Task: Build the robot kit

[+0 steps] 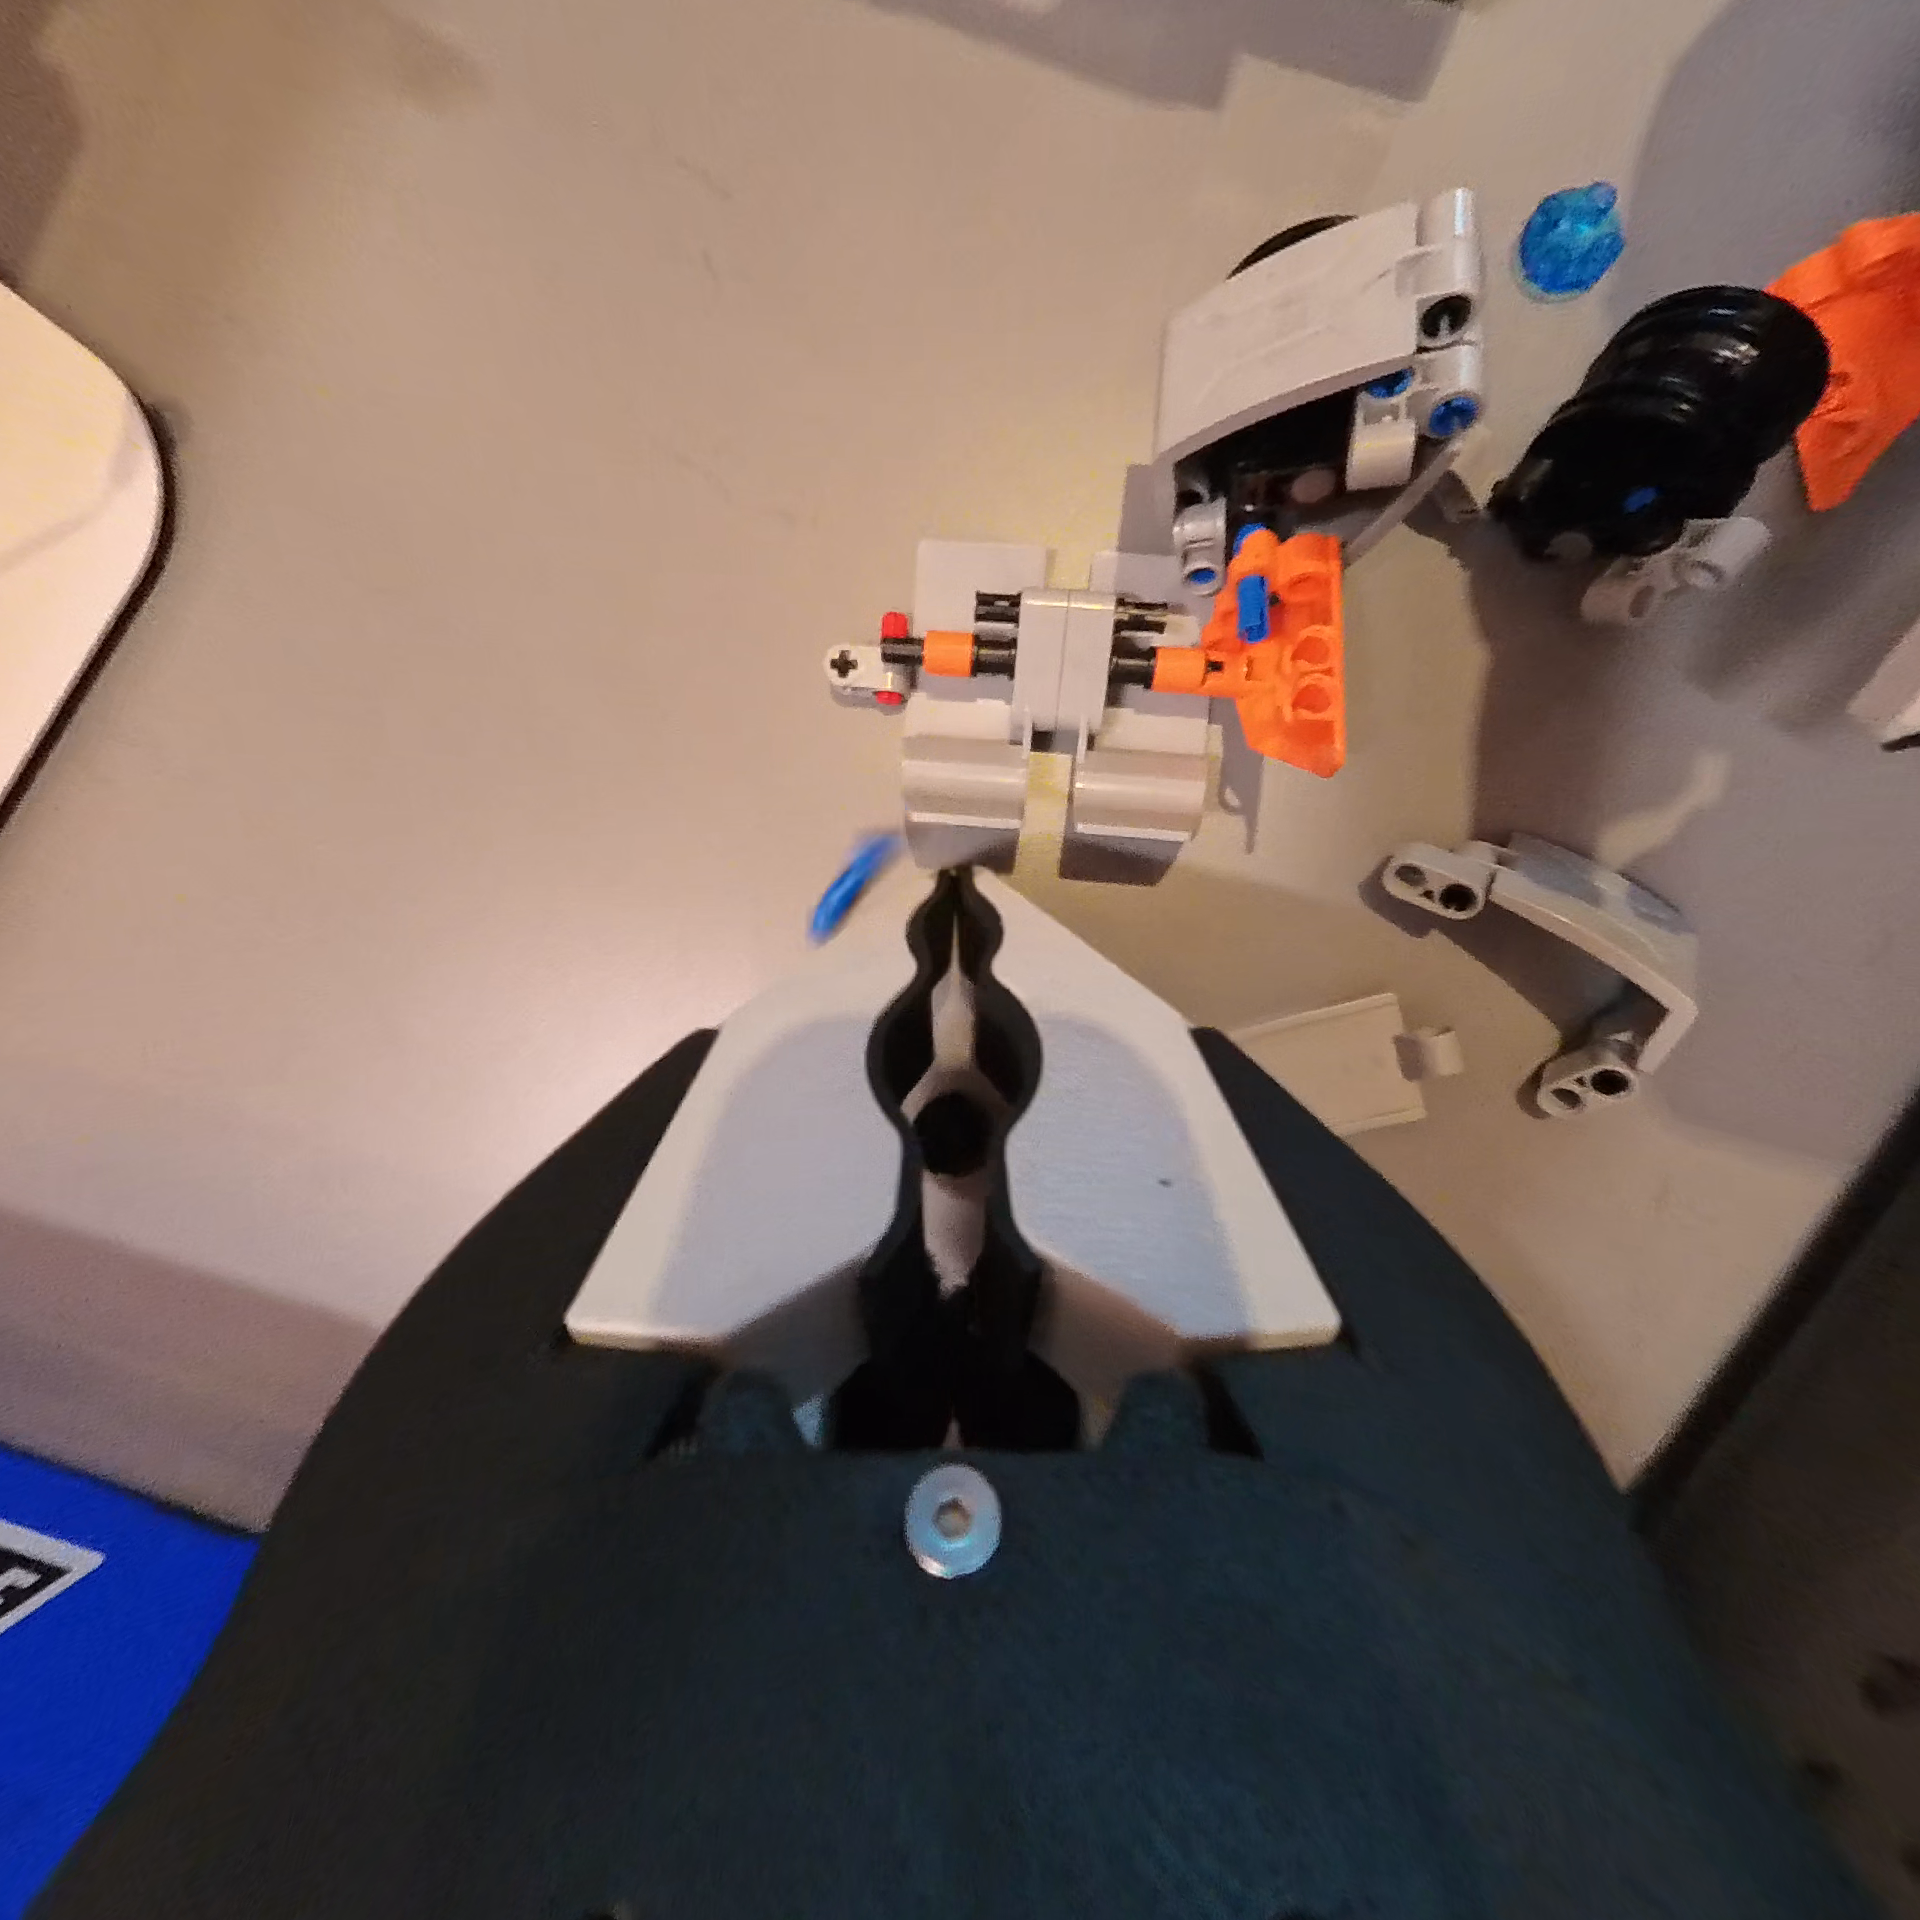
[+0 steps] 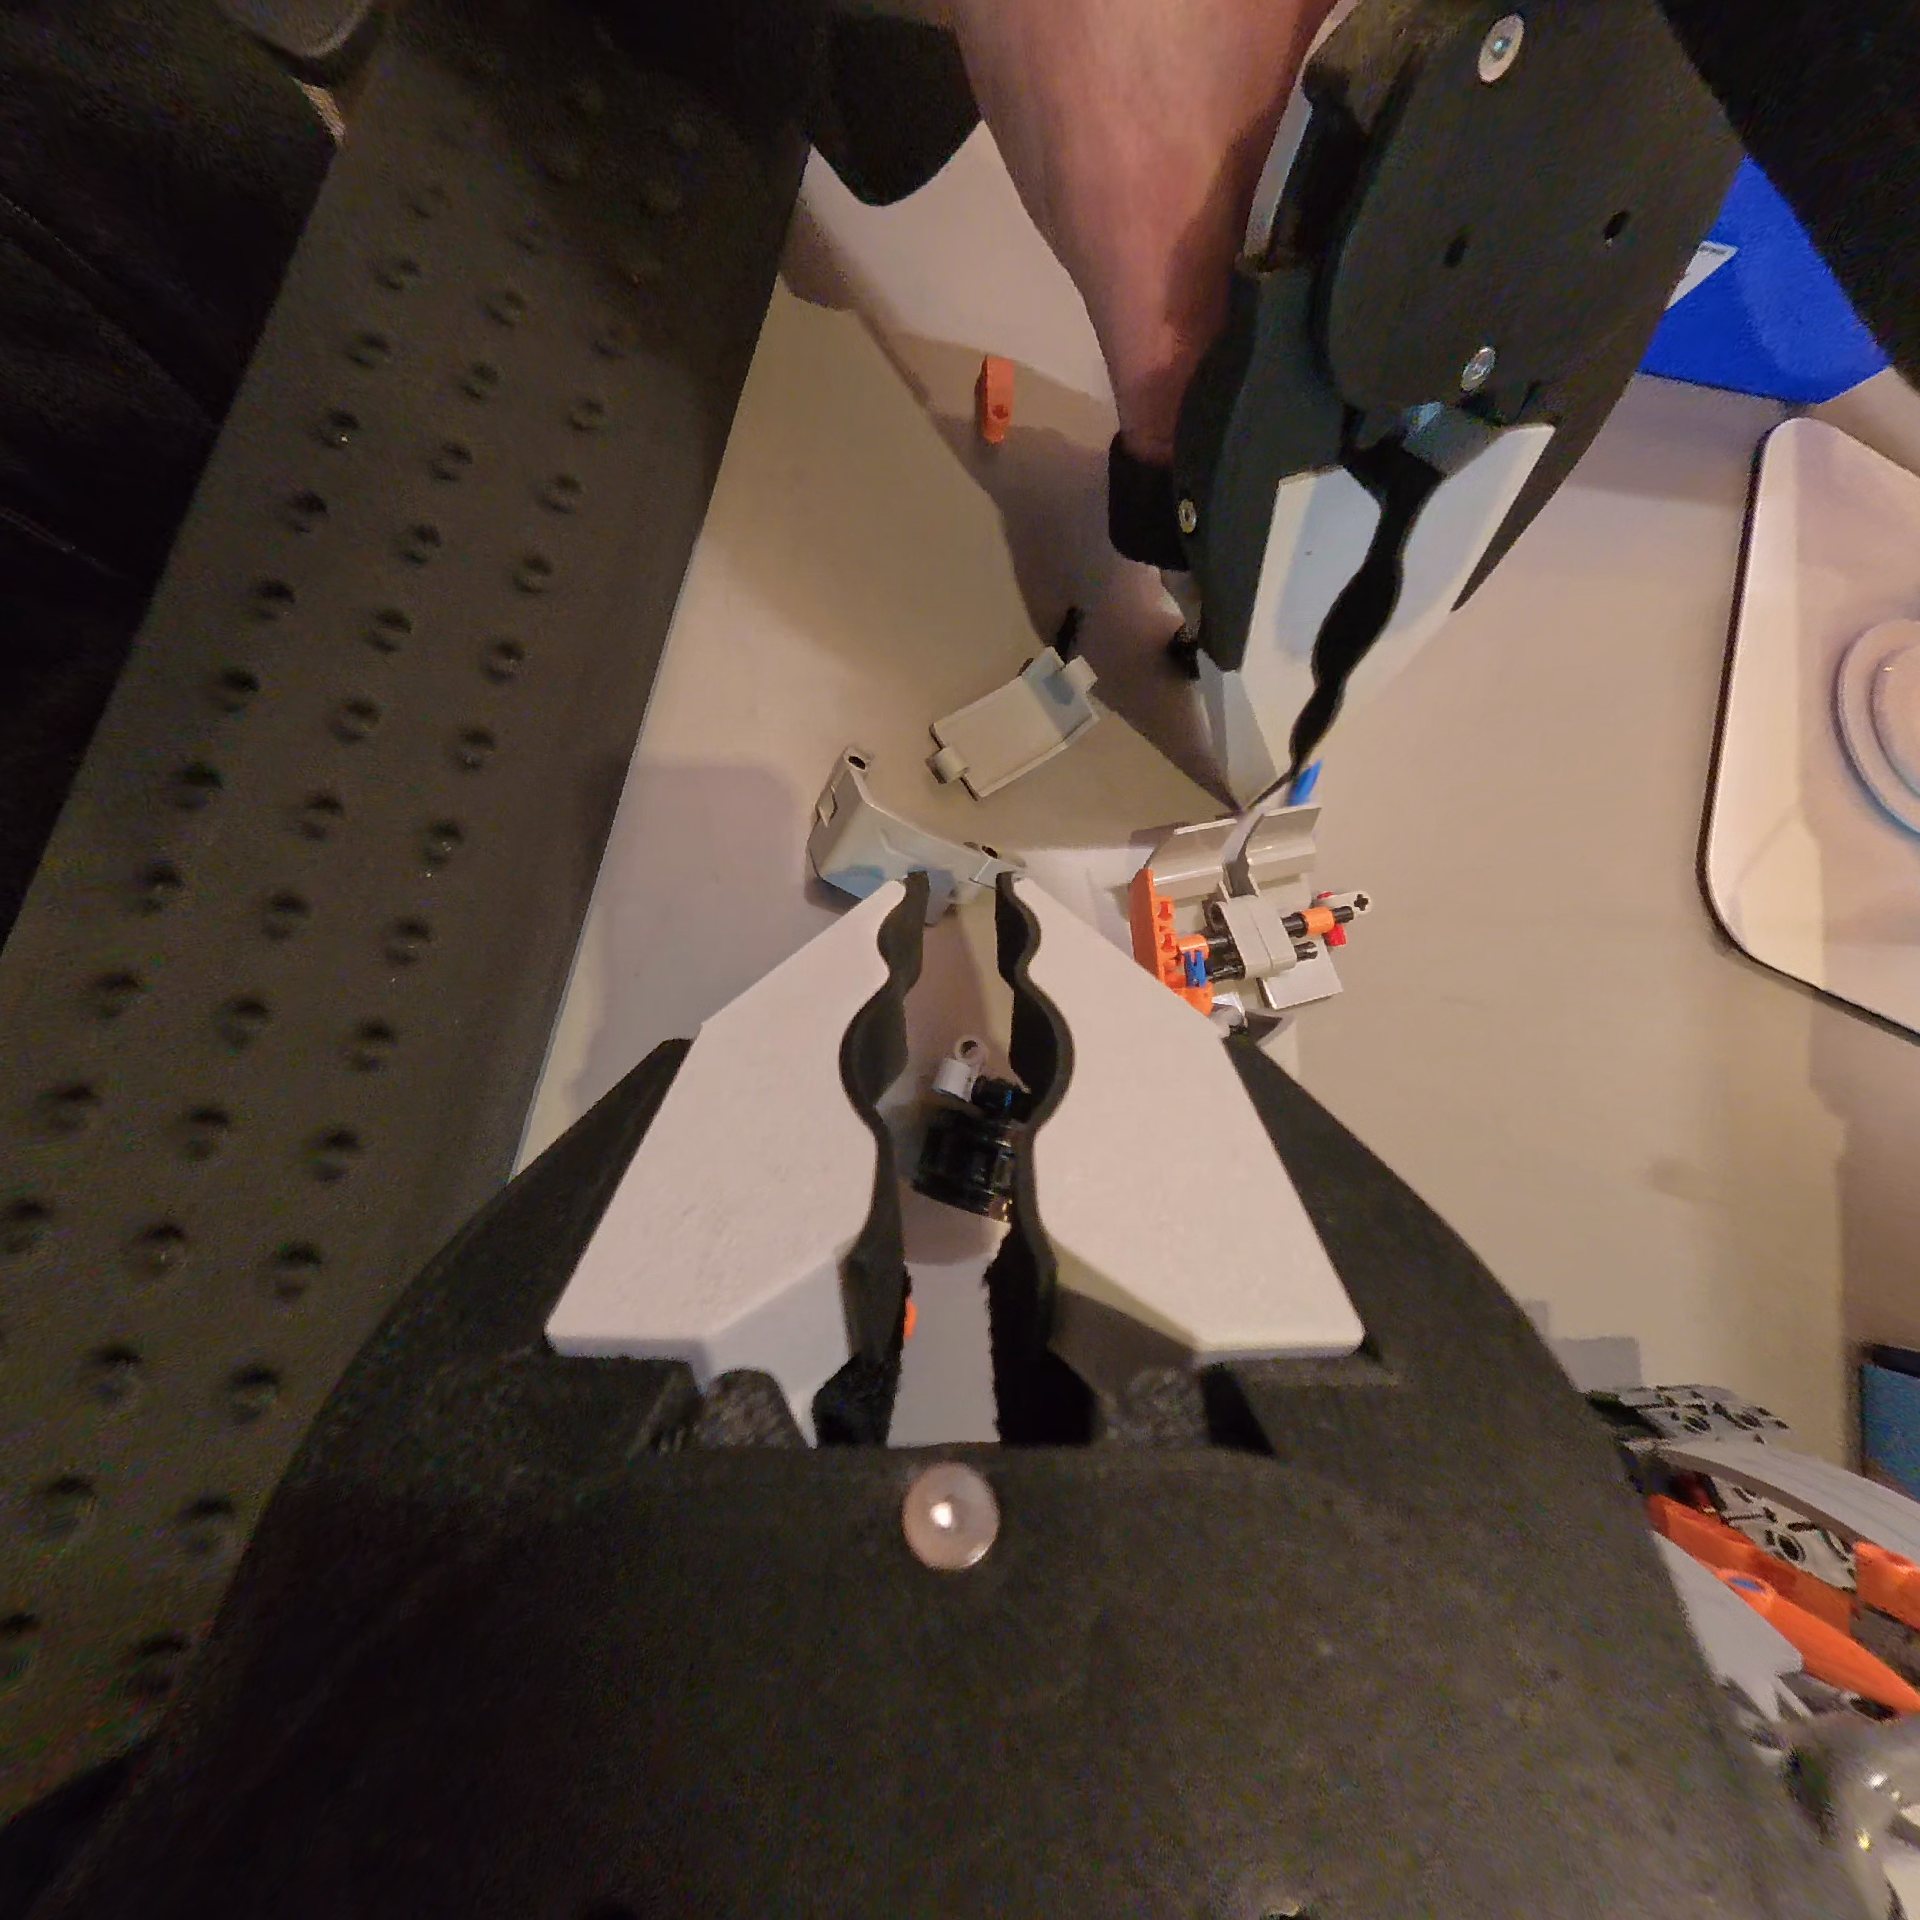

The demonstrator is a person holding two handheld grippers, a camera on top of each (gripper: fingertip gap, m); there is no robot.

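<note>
My left gripper (image 1: 954, 883) is shut, its tips together at the near edge of a grey, orange and black brick assembly (image 1: 1049, 727) on the beige table (image 1: 520, 520). A small blue piece (image 1: 850, 883), blurred, is just left of the tips, outside them. The right wrist view shows the same gripper (image 2: 1262, 805), the blue piece (image 2: 1307, 779) beside its tips, and the assembly (image 2: 1247, 914). My right gripper (image 2: 958, 888) is open above the table. Its tips stand over one end of a grey curved panel (image 2: 883, 842). A black wheel (image 2: 966, 1153) shows between its fingers, below them.
A flat grey panel (image 2: 1013, 727), a small orange piece (image 2: 995, 395) and a black perforated board (image 2: 364, 623) lie to the left. A white tray (image 2: 1829, 727) and a blue box (image 2: 1756, 301) are on the right. A grey shell (image 1: 1309, 332) and a blue disc (image 1: 1571, 241) lie beyond the assembly. My hands' fingertips stand some 12 cm from each other. The small orange piece (image 2: 995, 395) is about equally far from each gripper, around 15 cm.
</note>
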